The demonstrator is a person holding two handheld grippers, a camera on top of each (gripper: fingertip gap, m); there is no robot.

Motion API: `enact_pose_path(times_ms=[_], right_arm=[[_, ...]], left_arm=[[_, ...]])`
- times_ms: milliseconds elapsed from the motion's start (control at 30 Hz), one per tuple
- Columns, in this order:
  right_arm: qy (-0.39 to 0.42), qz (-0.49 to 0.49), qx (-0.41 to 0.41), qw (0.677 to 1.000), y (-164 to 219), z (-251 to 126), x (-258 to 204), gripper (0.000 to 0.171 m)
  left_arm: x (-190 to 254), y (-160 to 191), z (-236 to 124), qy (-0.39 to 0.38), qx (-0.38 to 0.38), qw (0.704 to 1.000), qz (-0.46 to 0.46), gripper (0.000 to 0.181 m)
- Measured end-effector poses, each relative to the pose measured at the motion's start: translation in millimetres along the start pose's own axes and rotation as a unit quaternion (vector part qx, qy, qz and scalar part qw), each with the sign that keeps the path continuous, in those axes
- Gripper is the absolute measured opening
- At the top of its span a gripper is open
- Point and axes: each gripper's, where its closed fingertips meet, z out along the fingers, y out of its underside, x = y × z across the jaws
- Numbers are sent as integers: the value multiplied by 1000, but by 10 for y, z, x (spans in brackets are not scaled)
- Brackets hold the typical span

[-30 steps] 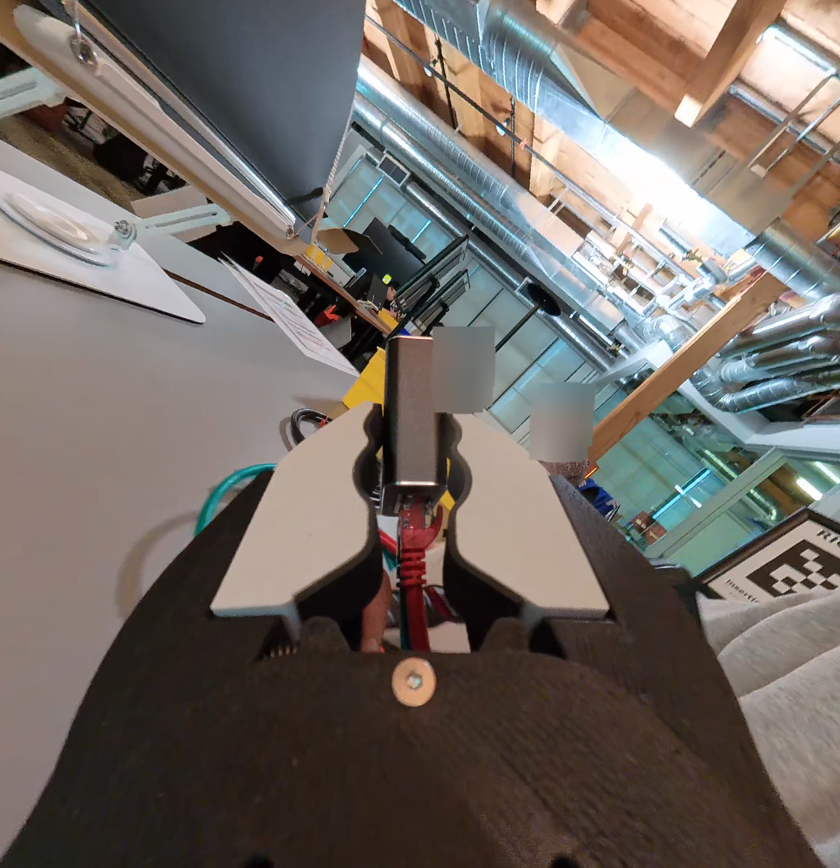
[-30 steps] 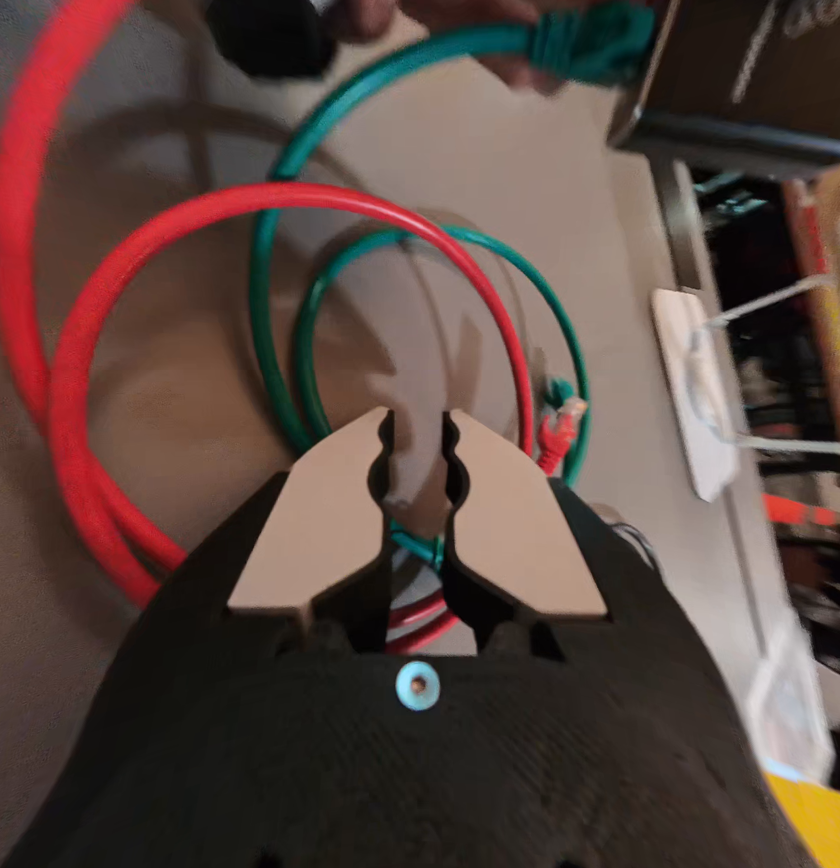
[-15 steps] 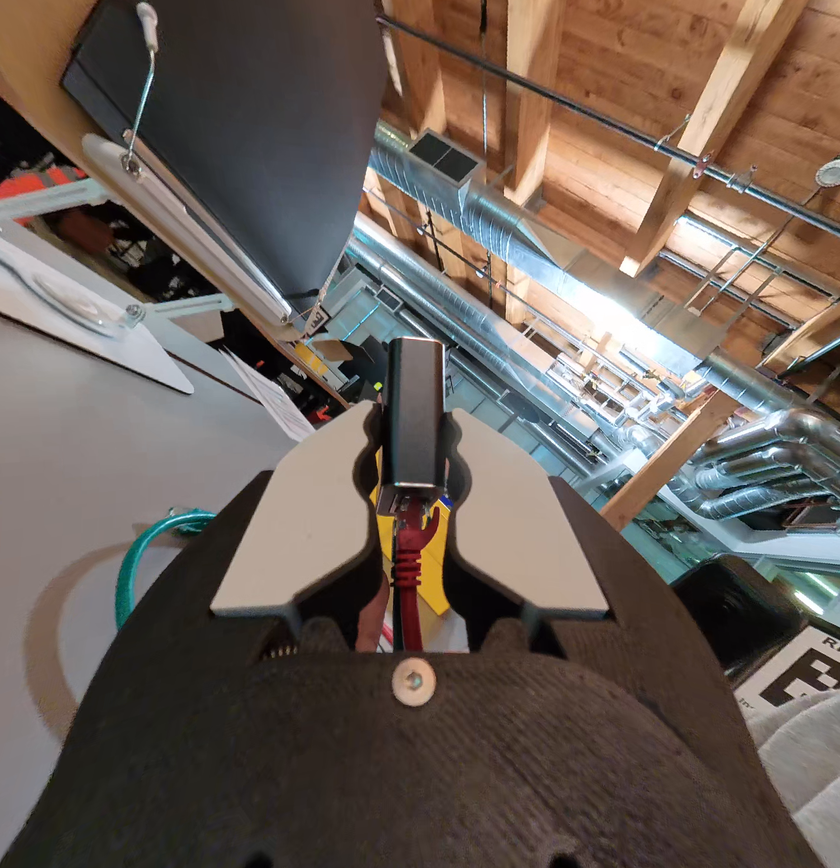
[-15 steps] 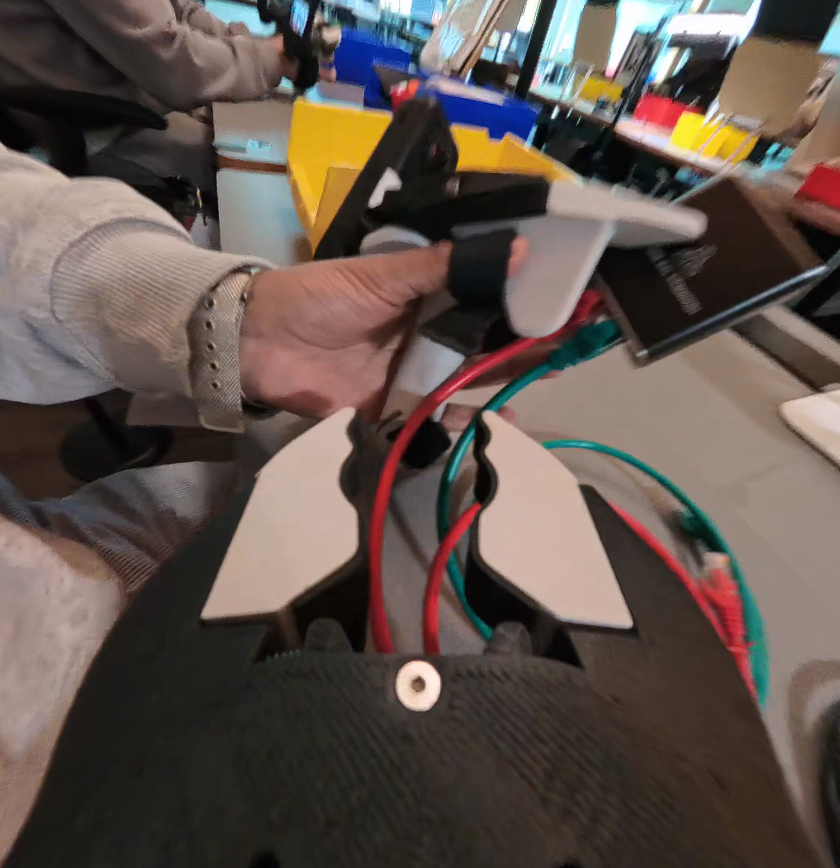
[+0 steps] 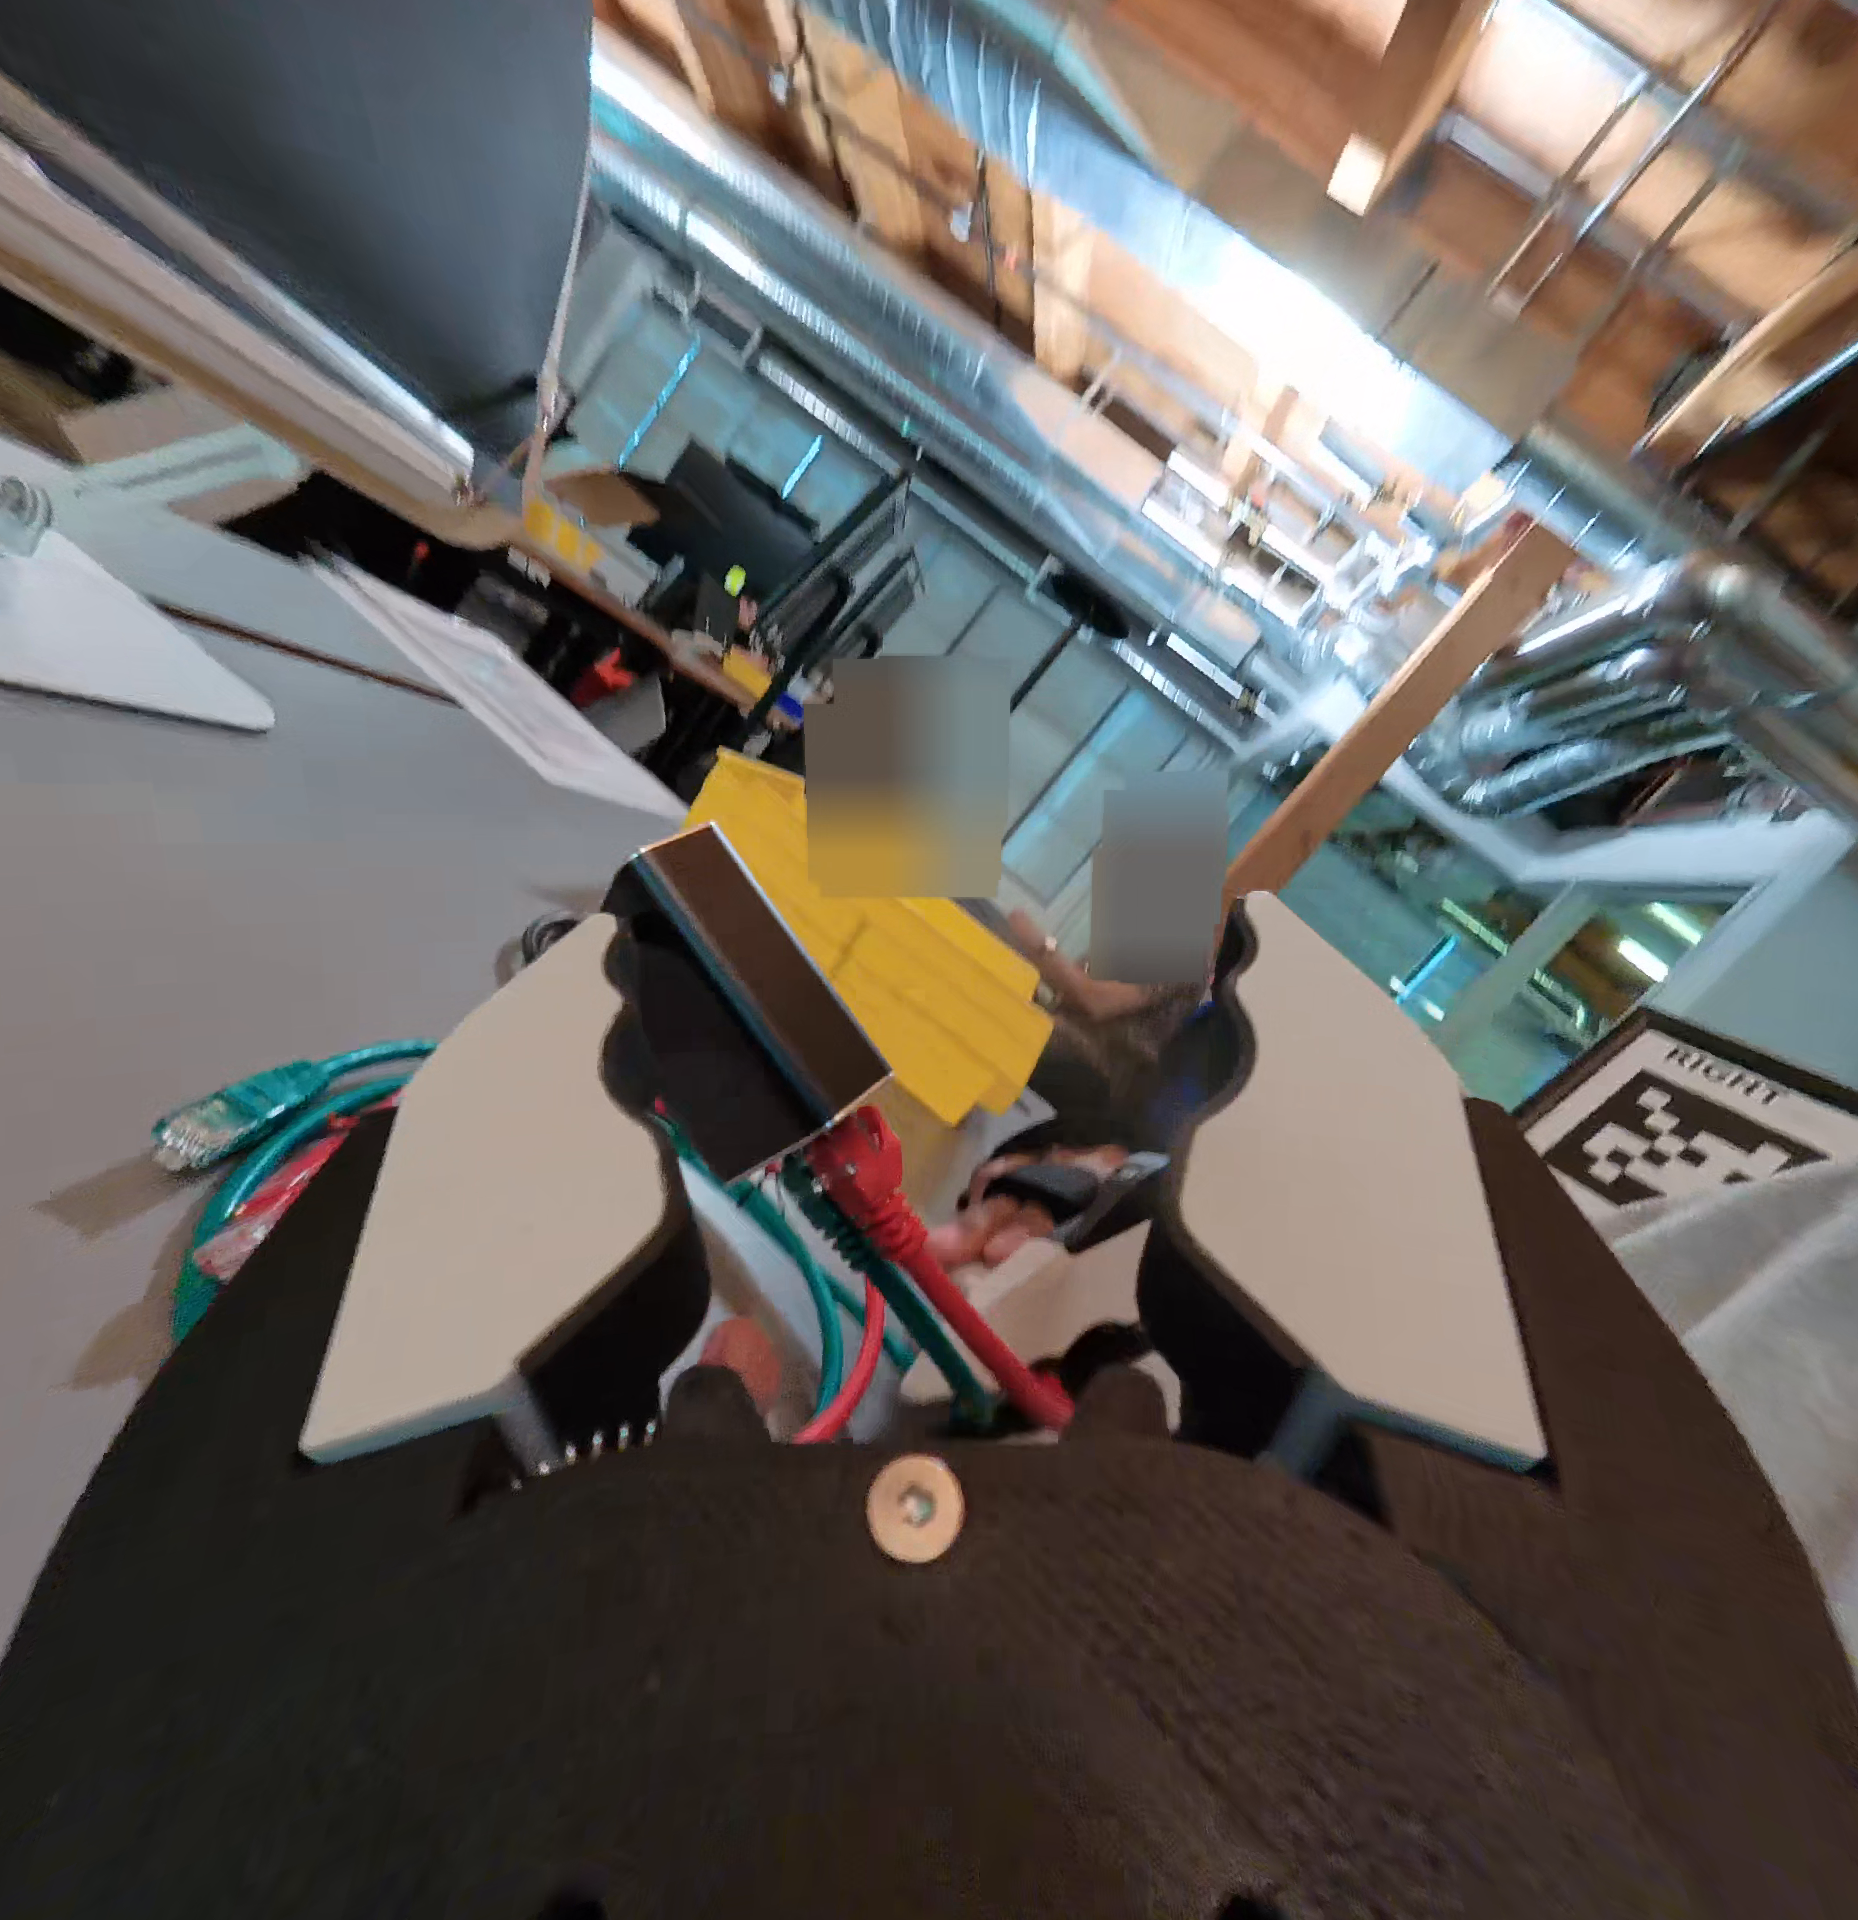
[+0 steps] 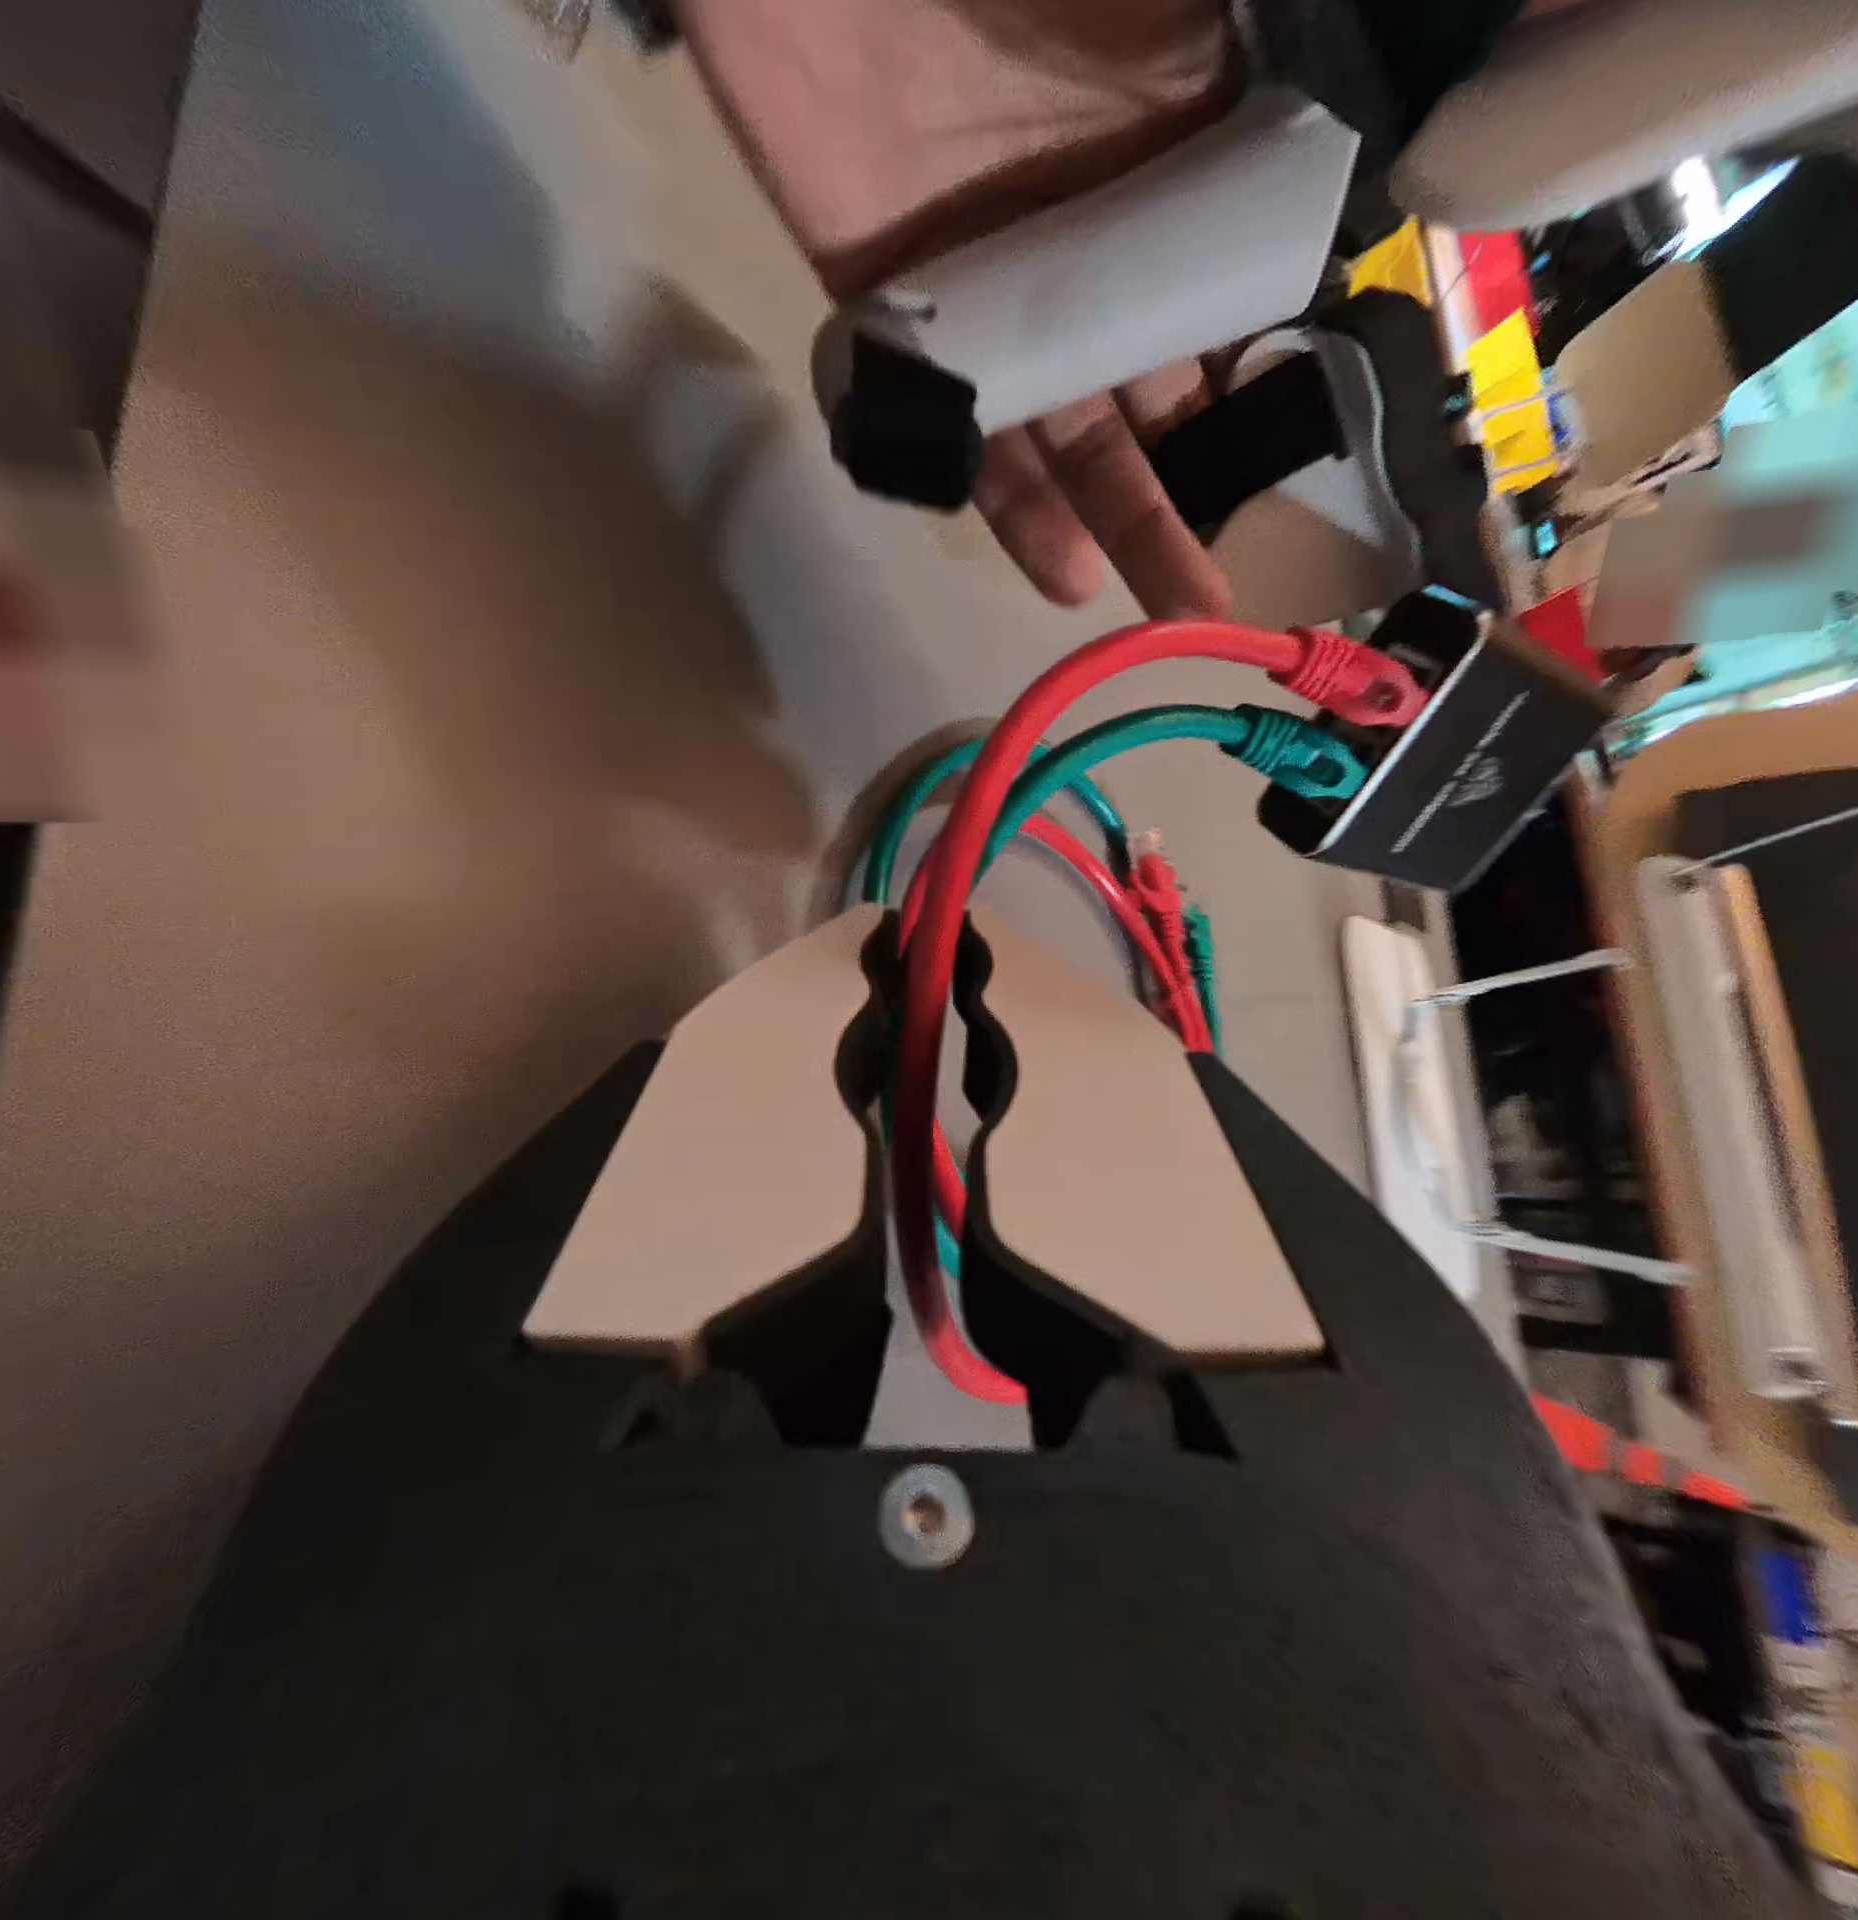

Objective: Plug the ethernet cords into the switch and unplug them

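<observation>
Fingers of the left gripper (image 5: pixel 920 977) stand wide apart, the switch (image 5: pixel 759 1013) tilted loose between them. Only the right wrist view shows the right gripper (image 6: pixel 925 935) nearly closed around the red cord (image 6: pixel 920 1091) and green cord (image 6: pixel 1101 743), both plugged in at upper right.

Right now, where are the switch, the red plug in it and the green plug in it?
switch (image 6: pixel 1465 769), right wrist view, its dark printed face.
red plug (image 6: pixel 1340 673), right wrist view, its ribbed boot.
green plug (image 6: pixel 1294 753), right wrist view, its ribbed boot.
</observation>
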Motion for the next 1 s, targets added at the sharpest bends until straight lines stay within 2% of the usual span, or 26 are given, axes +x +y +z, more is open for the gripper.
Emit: enact_pose_path(times_ms=[100,167,267,433,700,867,1000], right_arm=[[59,-85,-9,995,95,-95,143,9],[163,-148,-9,975,53,-235,425,7],[221,-156,19,963,-67,-388,586,6],[244,-116,68,960,-216,-500,656,6],[219,4,171,961,-530,-635,664,6],[199,5,215,956,-747,-709,570,5],[185,-55,209,959,-771,-681,442,5]], left_arm=[[-141,119,-20,-30,-65,997,-17,112],[-262,176,-69,-47,-87,994,-48,118],[-350,246,-122,-32,-91,987,-130,113],[-336,414,-91,12,-96,964,-247,104],[-275,597,-44,50,-104,937,-328,80],[-238,538,-74,87,-90,914,-385,71],[-226,518,-112,101,-100,900,-412,71]])
